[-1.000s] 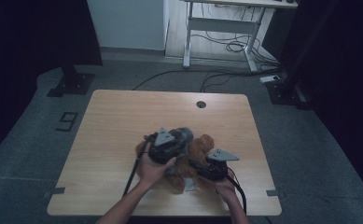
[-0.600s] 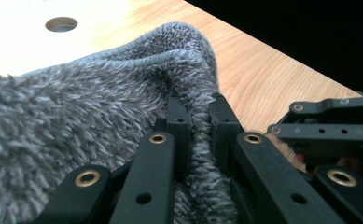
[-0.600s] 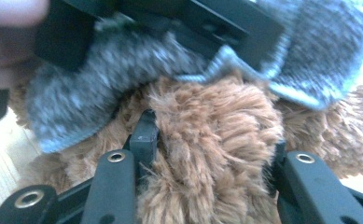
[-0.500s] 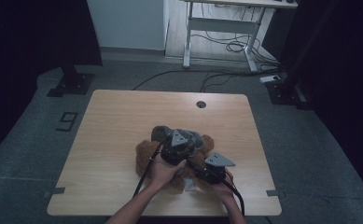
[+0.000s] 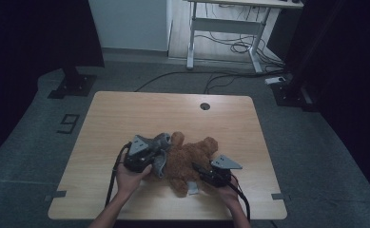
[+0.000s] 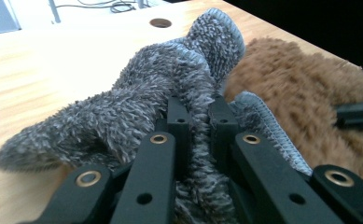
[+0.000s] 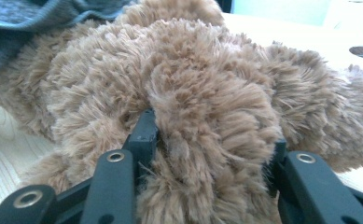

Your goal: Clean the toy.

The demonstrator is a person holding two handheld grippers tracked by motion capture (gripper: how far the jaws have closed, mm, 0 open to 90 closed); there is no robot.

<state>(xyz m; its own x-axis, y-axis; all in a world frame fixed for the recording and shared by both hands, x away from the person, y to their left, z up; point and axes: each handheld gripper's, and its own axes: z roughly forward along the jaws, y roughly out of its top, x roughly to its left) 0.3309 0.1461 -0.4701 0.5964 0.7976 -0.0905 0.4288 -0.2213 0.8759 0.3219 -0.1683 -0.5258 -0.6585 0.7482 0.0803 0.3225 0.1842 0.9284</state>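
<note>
A brown plush bear [image 5: 192,159] lies near the front of the wooden table [image 5: 125,118]. A grey fuzzy knitted cloth [image 5: 160,152] drapes at the bear's left side. My left gripper [image 5: 155,159] is shut on this cloth; in the left gripper view the jaws [image 6: 200,109] pinch a fold of the grey cloth [image 6: 170,74], with the bear's fur [image 6: 300,93] just to the right. My right gripper [image 5: 199,170] is shut on the bear from the front right; its jaws [image 7: 212,140] sink into a thick fold of brown fur [image 7: 207,70]. The grey cloth [image 7: 30,18] shows at the top left.
A round cable hole [image 5: 205,106] sits near the table's far edge. A small white tag [image 5: 193,190] pokes out under the bear. Beyond the table stand a desk frame [image 5: 220,28] and floor cables. Bare wood spreads across the table's left and far half.
My left gripper has moved left and slightly down with the grey cloth, from above the bear to its left side. The right gripper has stayed put on the bear.
</note>
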